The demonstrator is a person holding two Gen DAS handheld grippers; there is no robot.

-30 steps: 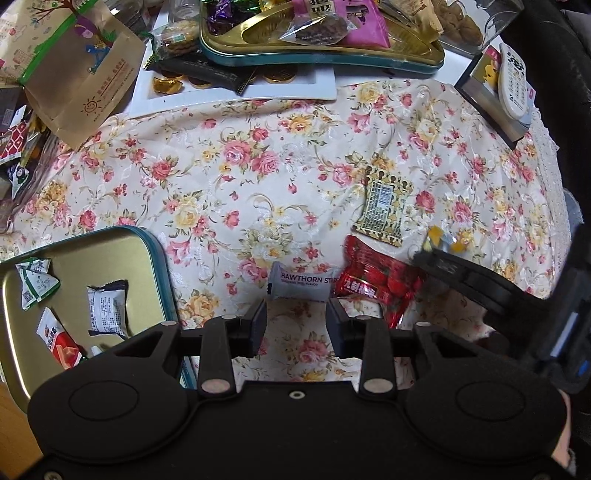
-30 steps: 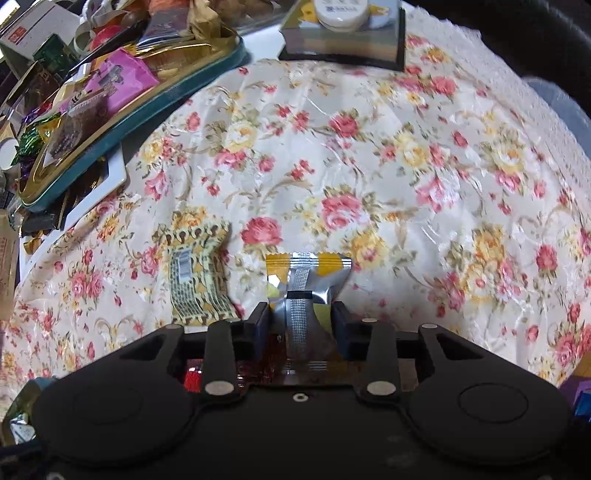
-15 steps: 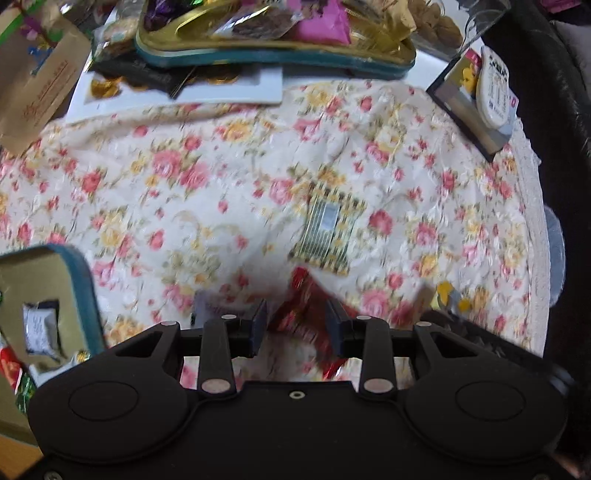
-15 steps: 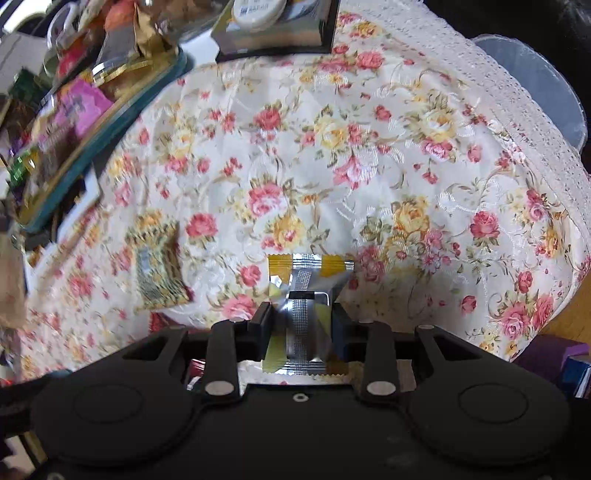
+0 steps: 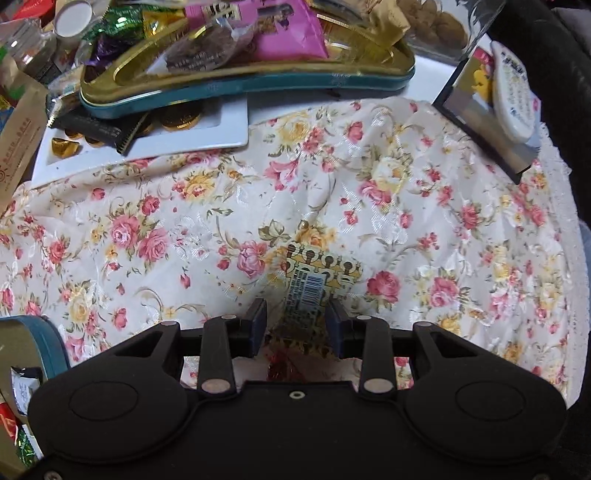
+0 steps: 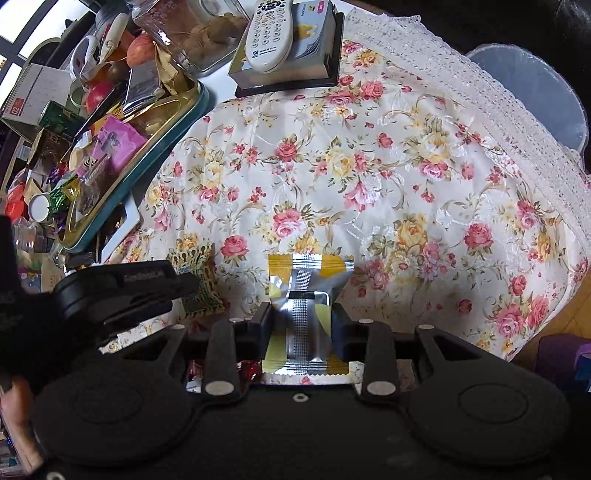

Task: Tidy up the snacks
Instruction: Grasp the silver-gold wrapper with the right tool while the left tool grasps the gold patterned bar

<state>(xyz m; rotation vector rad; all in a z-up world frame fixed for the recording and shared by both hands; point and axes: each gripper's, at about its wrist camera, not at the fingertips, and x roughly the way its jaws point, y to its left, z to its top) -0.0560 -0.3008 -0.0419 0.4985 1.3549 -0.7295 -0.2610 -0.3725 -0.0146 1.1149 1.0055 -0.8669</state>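
Between the right gripper's (image 6: 300,325) pads sits a silver-and-yellow sachet (image 6: 306,314), pinched at both sides and held off the floral tablecloth (image 6: 369,177); its back seam faces the camera, print too small to read. Left gripper (image 5: 295,323) points down at a gold-patterned packet (image 5: 314,284) lying flat on the cloth — barcode label up, digits unreadable. Its jaws have just been opening and stand wide, one on each side of the packet's near end, pads not pressing it. A bit of red wrapper (image 5: 282,367) shows just under the gripper body. At the left edge, the corner of a teal-rimmed gold tin (image 5: 40,336). Farther back — a second teal tin (image 5: 258,79) heaped with snacks, a pink pouch (image 5: 280,33) on top, lettering illegible. A white remote (image 6: 271,33) rests on a box at the far edge.
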